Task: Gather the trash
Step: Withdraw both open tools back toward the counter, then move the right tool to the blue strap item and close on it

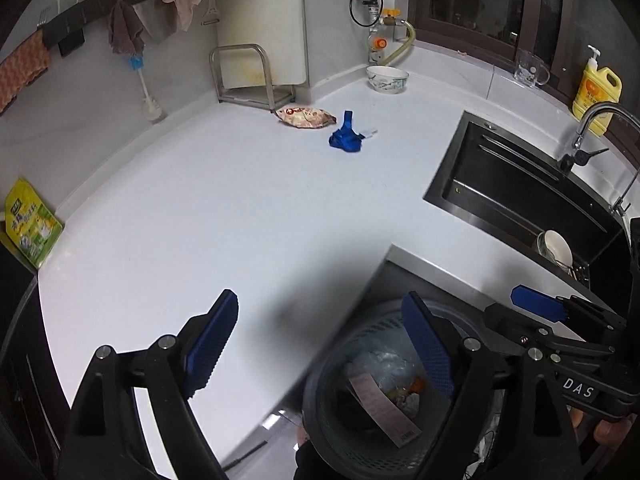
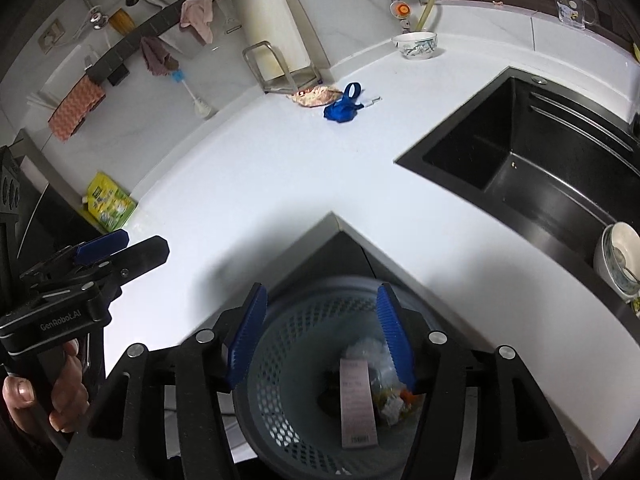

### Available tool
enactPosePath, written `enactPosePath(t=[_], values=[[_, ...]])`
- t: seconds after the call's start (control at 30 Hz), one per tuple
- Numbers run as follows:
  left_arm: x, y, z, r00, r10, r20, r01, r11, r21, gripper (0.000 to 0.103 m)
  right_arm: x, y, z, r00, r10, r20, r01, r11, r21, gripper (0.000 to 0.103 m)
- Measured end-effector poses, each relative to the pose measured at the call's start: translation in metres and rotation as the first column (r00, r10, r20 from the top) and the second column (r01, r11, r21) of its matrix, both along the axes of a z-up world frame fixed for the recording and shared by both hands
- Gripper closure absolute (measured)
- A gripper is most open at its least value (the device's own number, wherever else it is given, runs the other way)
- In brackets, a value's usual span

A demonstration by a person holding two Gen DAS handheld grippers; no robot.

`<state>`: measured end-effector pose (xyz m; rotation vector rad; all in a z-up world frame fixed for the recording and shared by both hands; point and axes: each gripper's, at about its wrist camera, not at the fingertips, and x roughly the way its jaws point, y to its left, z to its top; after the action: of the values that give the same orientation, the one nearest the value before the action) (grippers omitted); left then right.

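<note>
While both sets of blue fingers stand apart with nothing between them, the next bit of trash can be picked. The left gripper (image 1: 320,344) has its fingers wide, one over the white counter (image 1: 224,208) and one over the bin. The right gripper (image 2: 320,336) has its fingers about half as wide, and they hang right above the trash basket (image 2: 280,380). The basket sits on the floor in the corner of the counter, and it already has a long paper slip (image 2: 358,404) and some crumpled bits in it.

Two things still lie far back on the counter, near the metal rack (image 1: 244,76): a snack wrapper (image 1: 306,117) and a blue crumpled piece (image 1: 345,140) just beside it. A tiny white scrap lies next to the blue one.

I think the good way is to reach out over the counter, come down from above, and close on the puffy middle of one piece. Keep clear of the bowl (image 1: 387,79) and the sink (image 1: 520,192). Then carry it back and let go only when it is over the basket.
</note>
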<state>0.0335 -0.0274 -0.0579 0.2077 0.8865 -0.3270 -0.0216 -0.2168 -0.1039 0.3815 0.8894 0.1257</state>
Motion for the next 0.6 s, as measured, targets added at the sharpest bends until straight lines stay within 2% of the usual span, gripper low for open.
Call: enactPosePath(t=[0.17, 0.43, 0.6], values=[[0.034, 0.004, 0.002, 1.000, -0.026, 0.016, 0.027, 1.000, -0.011, 0.018, 0.031, 0.003, 0.005, 1.000, -0.028, 0.002, 0.028, 1.000, -0.013, 0.046], [0.094, -0.006, -0.014, 0.993, -0.108, -0.051, 0.107, 0.994, -0.027, 0.018, 0.082, 0.001, 0.010, 0.997, -0.077, -0.006, 0.077, 0.995, -0.070, 0.045], [0.134, -0.011, 0.001, 0.986, -0.168, -0.013, 0.168, 0.986, -0.004, 0.018, 0.114, -0.014, 0.017, 0.986, -0.163, 0.034, 0.164, 0.985, -0.044, 0.044]])
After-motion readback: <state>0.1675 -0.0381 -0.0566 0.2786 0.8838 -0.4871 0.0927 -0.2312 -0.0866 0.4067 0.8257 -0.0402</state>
